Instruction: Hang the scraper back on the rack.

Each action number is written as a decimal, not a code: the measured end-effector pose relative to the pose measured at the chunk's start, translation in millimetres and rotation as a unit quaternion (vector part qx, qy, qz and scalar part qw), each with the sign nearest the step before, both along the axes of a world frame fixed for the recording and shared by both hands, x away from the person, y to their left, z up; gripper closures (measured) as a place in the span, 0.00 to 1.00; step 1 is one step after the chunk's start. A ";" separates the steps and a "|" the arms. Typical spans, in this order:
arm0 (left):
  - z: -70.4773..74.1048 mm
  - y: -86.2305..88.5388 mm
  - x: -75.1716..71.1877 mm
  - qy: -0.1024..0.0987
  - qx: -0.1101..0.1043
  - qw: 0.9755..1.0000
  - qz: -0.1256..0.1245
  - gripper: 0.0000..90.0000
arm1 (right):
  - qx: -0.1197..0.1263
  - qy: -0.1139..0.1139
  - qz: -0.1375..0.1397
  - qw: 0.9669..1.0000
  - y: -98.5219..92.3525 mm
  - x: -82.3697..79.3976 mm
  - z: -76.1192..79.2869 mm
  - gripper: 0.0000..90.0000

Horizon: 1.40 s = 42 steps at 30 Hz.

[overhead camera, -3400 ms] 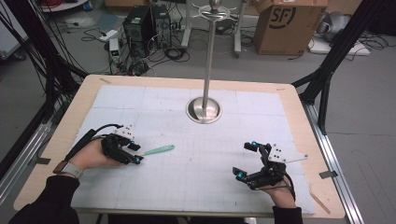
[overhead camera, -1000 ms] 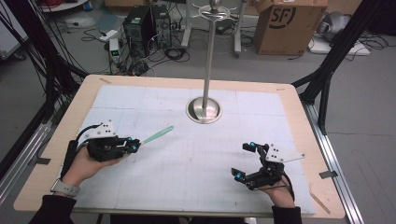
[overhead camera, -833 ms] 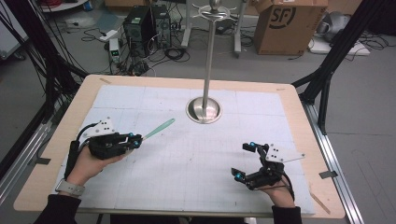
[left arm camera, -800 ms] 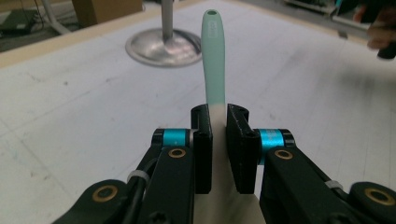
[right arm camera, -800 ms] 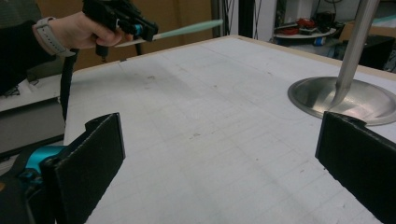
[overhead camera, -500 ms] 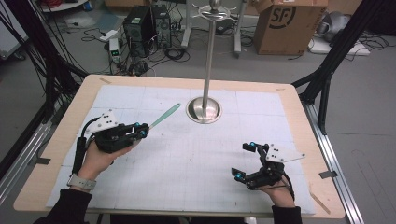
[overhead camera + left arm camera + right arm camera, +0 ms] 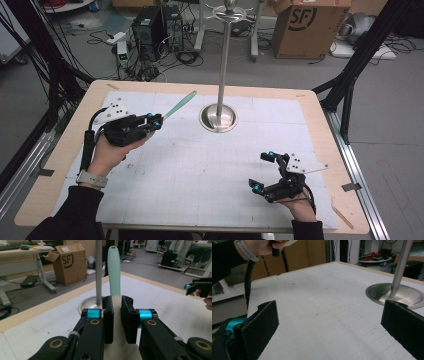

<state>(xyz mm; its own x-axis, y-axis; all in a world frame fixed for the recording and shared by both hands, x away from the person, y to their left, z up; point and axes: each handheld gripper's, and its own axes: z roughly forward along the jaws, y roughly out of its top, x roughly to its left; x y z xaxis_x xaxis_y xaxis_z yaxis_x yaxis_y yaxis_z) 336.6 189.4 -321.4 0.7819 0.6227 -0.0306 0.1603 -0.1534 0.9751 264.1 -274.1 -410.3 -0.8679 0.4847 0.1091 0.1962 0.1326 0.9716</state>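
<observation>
Counter (image 7: pixel 200 170) carried a steel stand (image 7: pixel 218 118) w/ tall pole, far-centre. Left tool (image 7: pixel 156 120), nearer the stand, was clamped on a mint-green handle (image 7: pixel 179 104), long axis pointing up and toward the pole, held off the counter. Right tool (image 7: pixel 260 172) sat wide open, empty, well apart.

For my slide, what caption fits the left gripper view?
Left gripper holding a mint-green utensil handle up toward the metal stand.

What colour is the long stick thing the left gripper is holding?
The slim plastic stick is pale mint green, turning cream near the fingers; the left gripper view shows it best.
</observation>
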 end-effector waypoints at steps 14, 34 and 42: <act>47.6 -2.6 17.7 -0.023 -0.018 1.000 0.007 0.90 | 0.010 -0.003 0.003 1.000 -0.3 2.8 0.5 0.00; 103.3 -16.4 48.2 -0.051 -0.034 0.998 0.011 0.90 | 0.014 0.000 0.005 1.000 -2.5 1.3 1.1 0.00; 116.9 -15.9 57.9 -0.059 -0.048 0.997 0.016 0.90 | 0.010 0.000 0.004 1.000 -4.3 1.1 0.6 0.00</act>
<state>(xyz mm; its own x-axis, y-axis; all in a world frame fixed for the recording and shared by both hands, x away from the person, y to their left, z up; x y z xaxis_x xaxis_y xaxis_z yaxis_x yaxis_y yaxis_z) 394.5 173.5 -204.5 0.7640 0.6452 -0.0006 0.0466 -0.0542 0.9974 265.3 -278.4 -409.7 -0.8718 0.4755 0.1178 0.1945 0.1154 0.9741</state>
